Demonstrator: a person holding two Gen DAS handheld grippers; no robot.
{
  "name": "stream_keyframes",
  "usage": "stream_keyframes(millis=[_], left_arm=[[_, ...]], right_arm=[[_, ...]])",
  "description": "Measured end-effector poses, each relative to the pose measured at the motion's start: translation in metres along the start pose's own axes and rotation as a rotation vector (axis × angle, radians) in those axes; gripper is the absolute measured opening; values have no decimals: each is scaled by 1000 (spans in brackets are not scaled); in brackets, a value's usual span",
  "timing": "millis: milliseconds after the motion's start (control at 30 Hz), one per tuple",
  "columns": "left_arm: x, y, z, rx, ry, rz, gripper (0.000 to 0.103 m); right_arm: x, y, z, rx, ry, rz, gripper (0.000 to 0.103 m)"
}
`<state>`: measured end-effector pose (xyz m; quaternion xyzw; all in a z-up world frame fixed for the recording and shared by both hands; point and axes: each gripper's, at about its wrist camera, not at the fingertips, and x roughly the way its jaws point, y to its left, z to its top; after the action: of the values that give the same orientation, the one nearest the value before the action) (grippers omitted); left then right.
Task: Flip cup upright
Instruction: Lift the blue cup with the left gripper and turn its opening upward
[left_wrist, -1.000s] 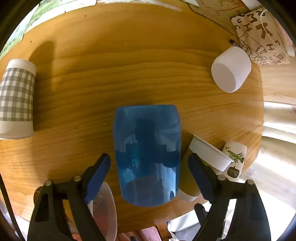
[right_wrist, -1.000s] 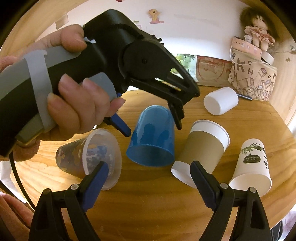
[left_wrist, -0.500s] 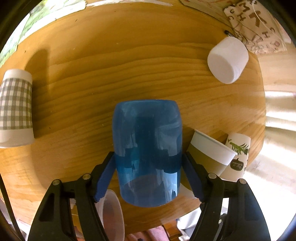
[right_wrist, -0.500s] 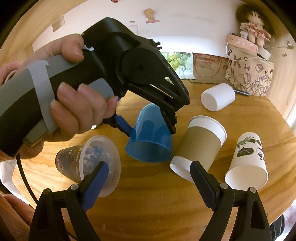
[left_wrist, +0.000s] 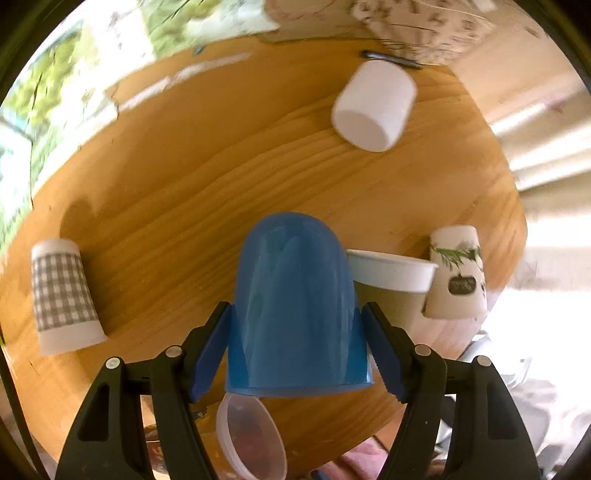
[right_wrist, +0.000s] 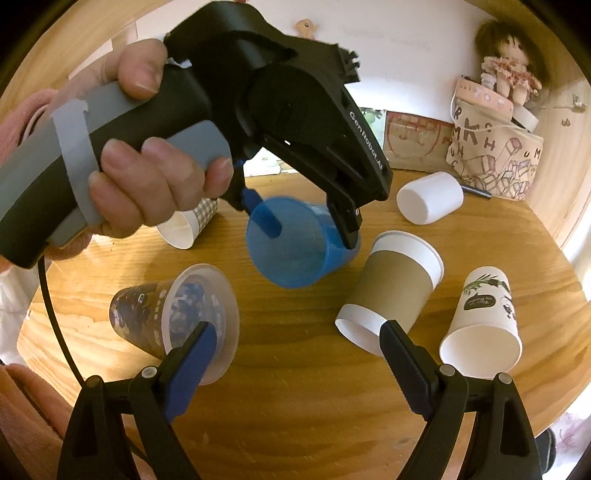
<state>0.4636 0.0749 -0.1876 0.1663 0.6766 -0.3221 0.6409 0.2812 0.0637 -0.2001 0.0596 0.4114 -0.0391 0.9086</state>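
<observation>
Our left gripper (left_wrist: 297, 350) clamps the blue cup (right_wrist: 295, 247), lifted above the table (right_wrist: 295, 369) centre; our right gripper (right_wrist: 295, 365) gapes wide. Turning carelessly may knock the brown cup (right_wrist: 391, 288) on its right.

Warm indoor light; glare at right; left-wrist view motion-blurred at top; fisheye-curved edges.

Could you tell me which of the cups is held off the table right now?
The blue cup, clamped in the left gripper; every other cup lies or stands on the wooden table.
</observation>
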Motion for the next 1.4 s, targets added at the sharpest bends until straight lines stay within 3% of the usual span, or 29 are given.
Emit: stream_keyframes(millis=[400,633,800,967,1100,1233,1400], left_arm=[[-35,-37,-34,296,-86,-74,74],[-40,-59,-63,478,-156,-94,74],[-40,-76,-86,602,-160,-113,74],[-35,-87,-106,730,-172,-46,74],[-29,-90,-118,817,-138,-41,74],[-19,-100,-132,946,-138,40,74],[-11,-105,-142,1043,-89,36,74]], right_arm=[[-30,6,-13,-37,-17,-24,90],[-54,6,-34,-110,6,-43,90],[-70,2,-49,-163,26,-51,90],[-82,3,-58,-234,36,-29,90],[-88,10,-65,-290,44,4,90],[-91,13,-68,-334,42,29,90],[-89,16,-72,-417,52,36,90]])
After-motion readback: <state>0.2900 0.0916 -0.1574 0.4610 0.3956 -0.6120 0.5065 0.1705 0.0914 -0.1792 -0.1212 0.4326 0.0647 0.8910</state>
